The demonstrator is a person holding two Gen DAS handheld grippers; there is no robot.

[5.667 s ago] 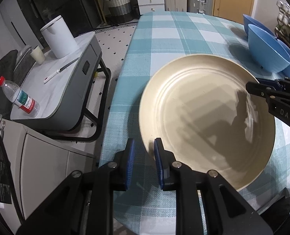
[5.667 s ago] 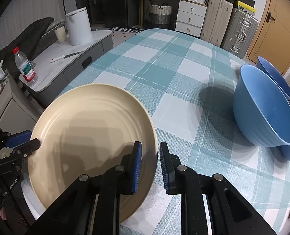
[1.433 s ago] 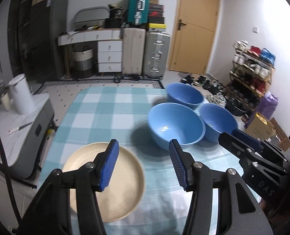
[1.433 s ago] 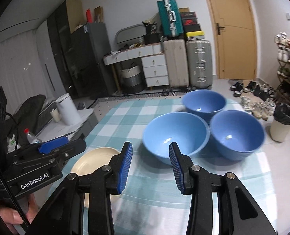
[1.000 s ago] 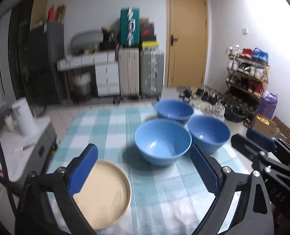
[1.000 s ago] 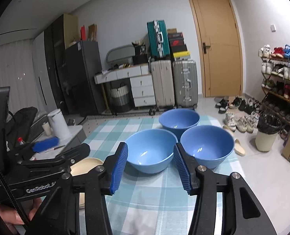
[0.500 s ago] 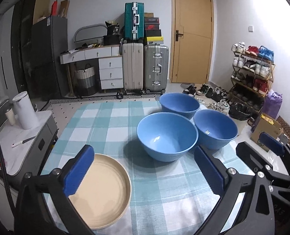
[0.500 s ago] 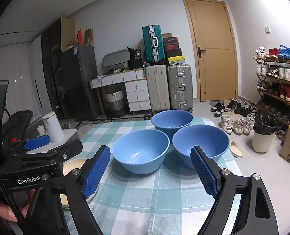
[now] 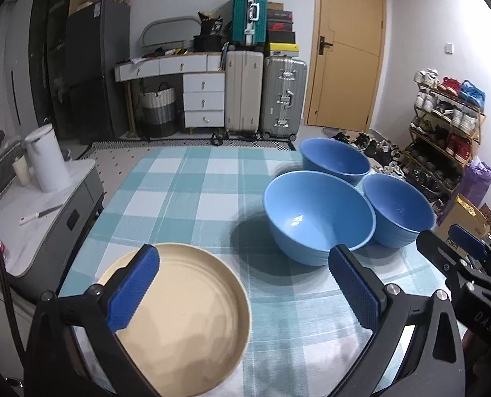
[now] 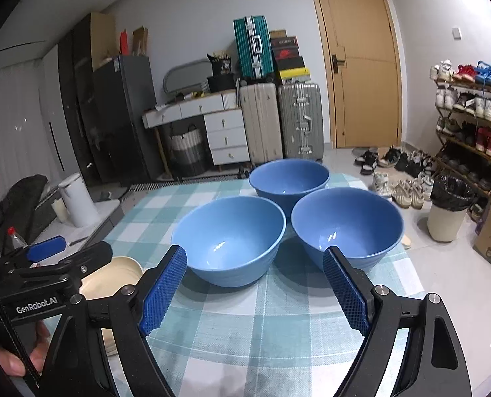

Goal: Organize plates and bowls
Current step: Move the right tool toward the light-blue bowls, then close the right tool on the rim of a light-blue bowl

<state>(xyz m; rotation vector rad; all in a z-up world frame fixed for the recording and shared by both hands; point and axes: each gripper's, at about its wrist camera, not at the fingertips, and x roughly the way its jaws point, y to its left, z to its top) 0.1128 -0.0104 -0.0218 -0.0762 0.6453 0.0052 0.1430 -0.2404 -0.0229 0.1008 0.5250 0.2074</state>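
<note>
Three blue bowls stand close together on the checked tablecloth: a near bowl, a far bowl and a right bowl. A cream plate lies flat at the table's near left corner. My left gripper hovers open above the table, its left pad over the plate, holding nothing. My right gripper is open and empty in front of the near and right bowls. Each gripper shows at the edge of the other's view.
A grey side cabinet to the left of the table carries a white kettle, a cup and a water bottle. Beyond the table are suitcases, drawers and a door. A shoe rack, a bin and a cardboard box stand on the right.
Both grippers, earlier shut on the plate's rim, have let it go and opened wide. They have since sunk and moved forward, so the bowls and plate look closer.
</note>
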